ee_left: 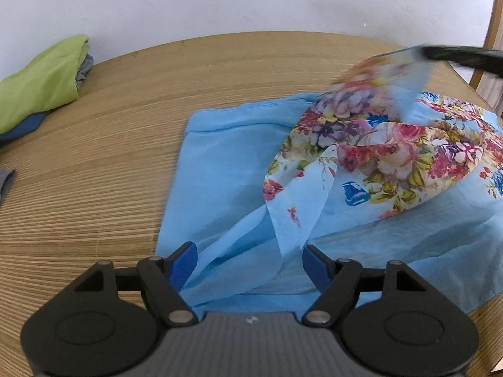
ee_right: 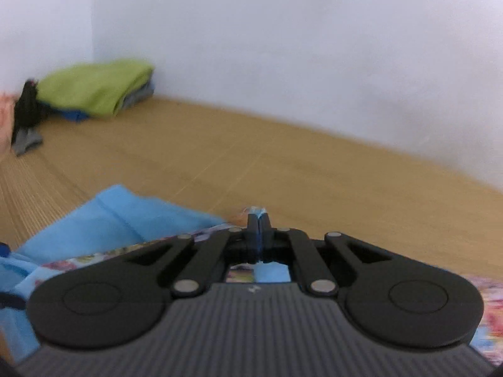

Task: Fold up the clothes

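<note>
A light blue garment with a floral print (ee_left: 393, 147) lies bunched on the wooden table (ee_left: 125, 144); its plain blue part (ee_left: 226, 157) spreads flat to the left. My left gripper (ee_left: 250, 262) is open, its blue-padded fingers either side of a loose fold of the blue cloth near the front edge. My right gripper (ee_right: 259, 220) is shut on an edge of the floral garment (ee_right: 257, 210) and holds it lifted; it shows in the left wrist view as a blurred black shape (ee_left: 456, 55) pulling the fabric up at the far right.
A pile of folded clothes with a green one on top (ee_left: 41, 84) sits at the far left against the white wall; it also shows in the right wrist view (ee_right: 97, 86). A grey cloth (ee_left: 6, 182) lies at the left edge. A wooden chair frame (ee_left: 493, 31) stands at the right.
</note>
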Demonstrator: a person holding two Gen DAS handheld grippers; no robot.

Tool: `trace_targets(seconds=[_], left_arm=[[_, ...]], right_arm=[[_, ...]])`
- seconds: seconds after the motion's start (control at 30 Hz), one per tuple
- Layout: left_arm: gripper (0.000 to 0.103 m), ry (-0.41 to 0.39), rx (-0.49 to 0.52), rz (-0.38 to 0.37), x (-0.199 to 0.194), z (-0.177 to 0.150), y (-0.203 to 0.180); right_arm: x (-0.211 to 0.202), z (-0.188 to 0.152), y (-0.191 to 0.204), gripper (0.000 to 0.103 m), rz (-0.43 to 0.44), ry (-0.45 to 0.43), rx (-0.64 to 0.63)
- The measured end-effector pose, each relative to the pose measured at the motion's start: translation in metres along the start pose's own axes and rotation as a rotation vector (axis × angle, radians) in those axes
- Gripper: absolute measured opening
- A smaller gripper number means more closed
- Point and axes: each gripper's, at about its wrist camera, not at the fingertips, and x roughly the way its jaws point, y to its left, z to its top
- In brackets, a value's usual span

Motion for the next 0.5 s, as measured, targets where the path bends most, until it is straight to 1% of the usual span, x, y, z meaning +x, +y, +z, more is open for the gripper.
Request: trace_targets(seconds=[0.03,0.1,0.23,0.37,0.43,0.5], left_arm=[[0.076,0.001,0.0,0.003,-0.001,0.0,-0.002],[0.076,0.009,0.002,0.017,-0.006,-0.002,-0.015],[0.076,0.024,0.007,0.044,-0.016,-0.007,-0.039],[0.076,0.04,0.011,0.071,-0.025,-0.012,-0.063],[0.076,0.049,0.012,0.085,-0.029,-0.015,-0.076],[0.076,0.08,-0.001,0.103,-0.028,-0.023,-0.093]], right_arm=[[-0.022,0.0,-0.012,0.003,-0.025,-0.024,0.006],[-0.066,-0.004,-0.04,0.003,-0.104,-0.063,0.023],[-0.155,-0.025,-0.107,0.003,-0.25,-0.128,0.111],[-0.24,-0.063,-0.162,0.003,-0.314,-0.182,0.19],[-0.28,-0.09,-0.181,0.003,-0.346,-0.174,0.207],[-0.307,-0.12,-0.201,0.003,-0.375,-0.132,0.235]])
